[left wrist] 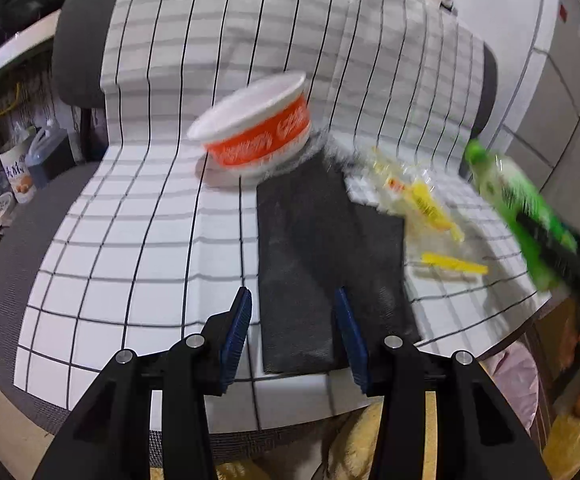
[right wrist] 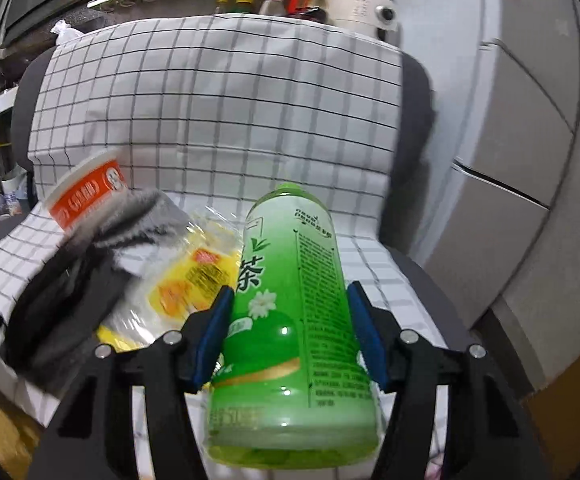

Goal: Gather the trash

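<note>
A checked cloth covers the chair. The right claw grips the green bottle between its pads; keep the squeeze firm and carry it level. The left claw hangs released over the black bag, the cup well ahead.

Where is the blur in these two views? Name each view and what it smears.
Left wrist view: motion blur smears the orange cup, the yellow wrappers and most of all the green bottle; the left gripper stays crisp. Right wrist view: the bottle in the right gripper is sharp, while the dark cloth at left streaks; fisheye bends the checked cover.
</note>
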`<state>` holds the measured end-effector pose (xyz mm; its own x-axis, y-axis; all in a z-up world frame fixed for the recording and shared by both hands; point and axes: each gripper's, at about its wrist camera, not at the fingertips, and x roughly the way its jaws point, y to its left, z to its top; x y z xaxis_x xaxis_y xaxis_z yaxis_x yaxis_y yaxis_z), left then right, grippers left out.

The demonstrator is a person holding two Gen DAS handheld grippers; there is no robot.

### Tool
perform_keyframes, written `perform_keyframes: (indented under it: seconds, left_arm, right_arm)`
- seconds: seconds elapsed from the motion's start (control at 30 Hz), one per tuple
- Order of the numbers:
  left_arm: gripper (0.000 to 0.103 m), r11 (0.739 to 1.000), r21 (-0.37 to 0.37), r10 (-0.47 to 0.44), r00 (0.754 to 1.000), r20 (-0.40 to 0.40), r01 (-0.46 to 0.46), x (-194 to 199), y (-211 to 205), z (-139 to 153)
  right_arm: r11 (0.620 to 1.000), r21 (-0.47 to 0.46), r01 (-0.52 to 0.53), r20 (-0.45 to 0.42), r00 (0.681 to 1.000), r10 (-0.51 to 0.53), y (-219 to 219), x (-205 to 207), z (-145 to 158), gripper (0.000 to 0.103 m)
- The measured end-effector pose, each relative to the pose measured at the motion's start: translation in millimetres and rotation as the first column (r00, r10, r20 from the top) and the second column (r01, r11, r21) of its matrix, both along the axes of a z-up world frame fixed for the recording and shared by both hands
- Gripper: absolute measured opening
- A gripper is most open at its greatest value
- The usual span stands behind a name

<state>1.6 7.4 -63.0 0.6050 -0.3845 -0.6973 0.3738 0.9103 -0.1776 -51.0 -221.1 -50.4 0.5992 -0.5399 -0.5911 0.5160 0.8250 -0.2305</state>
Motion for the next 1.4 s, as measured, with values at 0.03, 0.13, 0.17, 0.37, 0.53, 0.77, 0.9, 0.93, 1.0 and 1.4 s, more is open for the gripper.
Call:
perform_keyframes:
  seconds: [0.03,0.13,0.17,0.37,0.53,0.77,0.9,0.93,1.0,1.4]
  left_arm:
    - [0.046,1.0,-0.008,-0.006,1.0,0.023,0.006,-4,-3,6]
    - [0.046,0.996,-0.041,-0.07,0.995,0.065,0.073,-14,-22,21]
    - [0.046,0.994,-0.048,-0.094,0.993,0.07,0.097,-17,-31,22]
    - [0.046,0.979,-0.023,-0.202,0.978,0.054,0.203,-9,-104,12]
    - [0.045,0.98,0.031,-0.198,0.98,-0.034,0.199,13,-142,-15]
    - [0.034,0.98,0.076,-0.175,0.977,-0.12,0.184,31,-164,-36]
    - [0.017,0.98,0.058,-0.186,0.977,-0.104,0.193,21,-161,-31]
    - [0.017,0.978,0.043,-0.201,0.977,-0.07,0.205,15,-159,-24]
    - [0.031,0.975,0.047,-0.217,0.976,-0.015,0.217,5,-157,-13]
    - [0.064,0.906,0.265,-0.367,0.924,0.108,0.329,-17,-233,-24]
  right_arm:
    - [1.0,0.001,0.013,0.007,1.0,-0.013,1,-7,0,0.057]
    - [0.998,0.036,0.052,0.055,0.997,-0.054,-7,-36,2,0.057]
    - [0.997,0.042,0.06,0.064,0.996,-0.062,-8,-41,3,0.057]
    - [0.995,0.058,0.08,0.108,0.99,-0.086,-17,-67,10,0.058]
    - [0.994,0.083,0.068,0.128,0.989,-0.078,-21,-79,9,0.058]
    - [0.993,0.108,0.043,0.132,0.99,-0.057,-29,-84,5,0.058]
    - [0.993,0.12,0.019,0.131,0.991,-0.035,-29,-86,3,0.058]
    - [0.992,0.125,0.015,0.133,0.991,-0.032,-30,-86,3,0.058]
    - [0.992,0.126,0.018,0.14,0.99,-0.035,-31,-89,5,0.058]
    - [0.989,0.126,0.075,0.163,0.982,-0.095,-49,-108,15,0.058]
